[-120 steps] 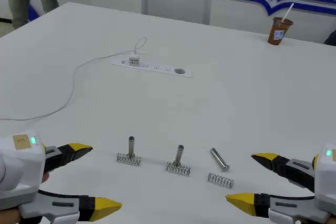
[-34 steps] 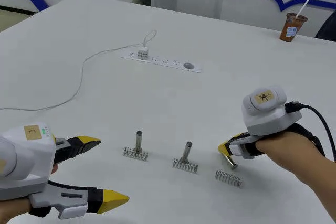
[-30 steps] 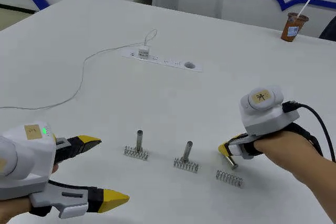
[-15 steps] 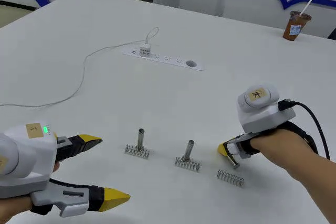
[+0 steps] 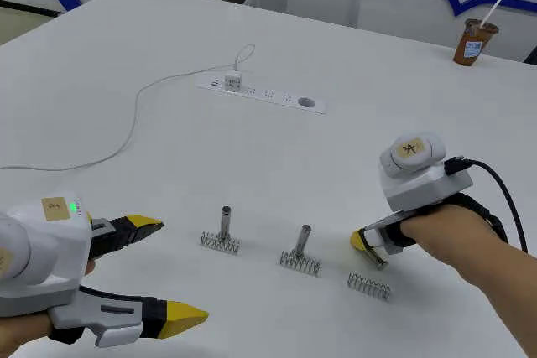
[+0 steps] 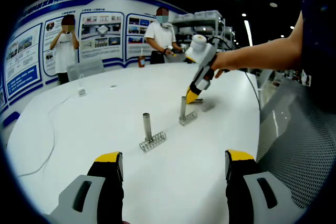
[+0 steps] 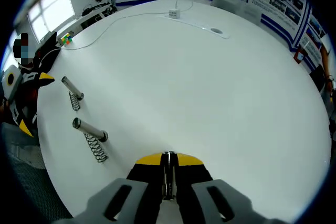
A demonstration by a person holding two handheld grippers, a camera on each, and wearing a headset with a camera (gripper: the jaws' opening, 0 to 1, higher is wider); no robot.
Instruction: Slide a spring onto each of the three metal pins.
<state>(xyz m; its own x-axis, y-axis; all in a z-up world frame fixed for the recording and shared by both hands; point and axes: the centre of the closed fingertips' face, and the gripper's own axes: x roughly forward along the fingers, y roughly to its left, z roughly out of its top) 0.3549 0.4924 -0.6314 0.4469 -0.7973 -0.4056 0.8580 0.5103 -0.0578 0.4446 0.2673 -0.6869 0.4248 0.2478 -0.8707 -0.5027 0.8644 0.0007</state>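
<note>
White tabletop (image 5: 336,165): right gripper (image 5: 365,243) clamps the 3rd pin (image 7: 168,174); its loose spring (image 5: 369,286) lies just beside at 6 o'clock, long axis 10-to-4. Left gripper (image 5: 178,269), jaws spread, hovers well apart at 9 o'clock.

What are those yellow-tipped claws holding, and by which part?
The right gripper pinches a metal pin; the jaws hide where. The left gripper holds nothing.

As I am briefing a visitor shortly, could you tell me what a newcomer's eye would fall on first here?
The right gripper, at the right of the table, is shut on the third pin, with a loose spring lying beside it. At centre two pins stand upright with their springs lying at their feet, and the left gripper hangs open at lower left.
</note>
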